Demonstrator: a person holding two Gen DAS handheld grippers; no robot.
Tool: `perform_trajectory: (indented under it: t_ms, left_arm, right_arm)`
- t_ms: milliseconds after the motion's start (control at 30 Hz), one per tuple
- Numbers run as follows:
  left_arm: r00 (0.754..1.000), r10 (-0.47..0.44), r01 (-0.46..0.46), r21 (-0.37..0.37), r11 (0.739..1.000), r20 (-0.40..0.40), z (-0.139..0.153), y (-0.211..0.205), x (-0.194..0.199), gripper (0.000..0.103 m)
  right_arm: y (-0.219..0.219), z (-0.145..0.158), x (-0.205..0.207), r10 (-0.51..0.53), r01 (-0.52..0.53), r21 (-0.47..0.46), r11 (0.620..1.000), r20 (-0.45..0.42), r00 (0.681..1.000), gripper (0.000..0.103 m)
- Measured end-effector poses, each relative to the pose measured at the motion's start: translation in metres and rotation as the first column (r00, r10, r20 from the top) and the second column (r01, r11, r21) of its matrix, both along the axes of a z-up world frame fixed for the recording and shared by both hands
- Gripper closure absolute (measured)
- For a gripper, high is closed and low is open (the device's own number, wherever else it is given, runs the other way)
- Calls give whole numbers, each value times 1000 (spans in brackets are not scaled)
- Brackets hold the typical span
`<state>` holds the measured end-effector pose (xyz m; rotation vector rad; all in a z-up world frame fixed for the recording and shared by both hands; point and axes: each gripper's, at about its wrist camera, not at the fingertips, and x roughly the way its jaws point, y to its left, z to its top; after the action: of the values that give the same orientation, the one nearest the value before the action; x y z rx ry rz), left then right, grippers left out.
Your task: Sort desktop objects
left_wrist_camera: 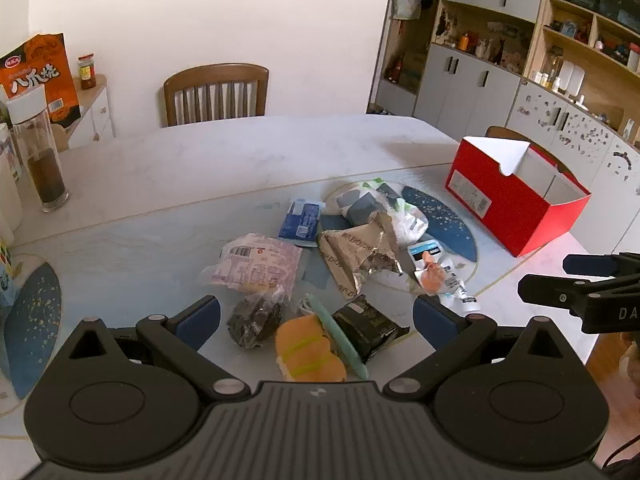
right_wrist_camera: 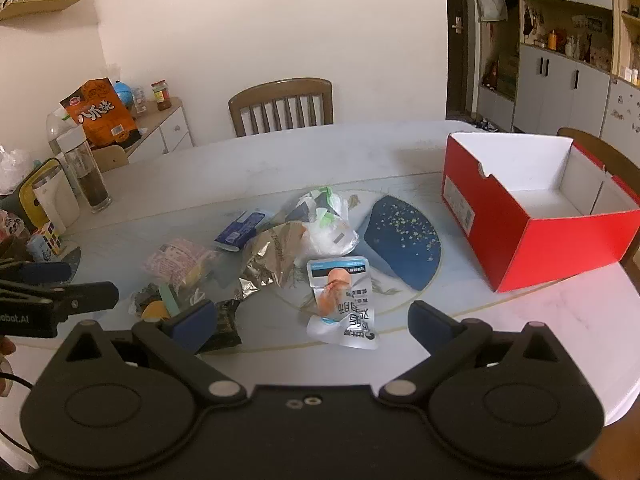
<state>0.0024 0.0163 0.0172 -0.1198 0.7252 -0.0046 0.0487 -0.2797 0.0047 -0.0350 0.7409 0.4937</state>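
A heap of snack packets lies mid-table: a pink bag (left_wrist_camera: 256, 264), a blue packet (left_wrist_camera: 301, 220), a crumpled foil wrapper (left_wrist_camera: 356, 256), a white plastic bag (left_wrist_camera: 400, 216), a dark packet (left_wrist_camera: 366, 326), an orange bun-like item (left_wrist_camera: 308, 350), and a white pouch with a sausage picture (right_wrist_camera: 342, 300). An open red box (right_wrist_camera: 536, 216) stands at the right. My left gripper (left_wrist_camera: 316, 320) hovers open above the near side of the heap. My right gripper (right_wrist_camera: 312, 326) hangs open over the white pouch. Neither holds anything.
A wooden chair (left_wrist_camera: 216, 94) stands behind the marble table (left_wrist_camera: 240, 152). A tall glass bottle (left_wrist_camera: 40, 152) and an orange snack bag (left_wrist_camera: 40, 72) sit at the left, with a white cup (right_wrist_camera: 56, 196) and a puzzle cube (right_wrist_camera: 50, 240). Cabinets (left_wrist_camera: 500, 60) line the right wall.
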Motion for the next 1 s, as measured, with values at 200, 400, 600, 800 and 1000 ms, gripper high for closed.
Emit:
perform_trajectory:
  t_ms: [200,400,600,800,1000]
  left_arm:
    - [1000,26,-26,-15,1000,-9,-2,6,7,0]
    - [998,51,-51,-13,999,-32,-8,9,19,0]
    - [992,115,-115,12,993,-56,-26,25,34,0]
    - [985,140,-135,49,990,-101,-51,36,53,0]
    - [985,115,-113,23,993,-129,-63,38,66,1]
  right_arm:
    - [2,-7,10,17,-18,-7,1000,-17,1000,2]
    - [2,-14,20,30,-31,-29,999,-19,999,3]
    - [2,-29,35,45,-48,-68,997,-47,998,4]
    - [1,-44,51,42,-48,-84,995,-67,997,9]
    - [7,-59,73,32,-40,-93,995,-88,996,11]
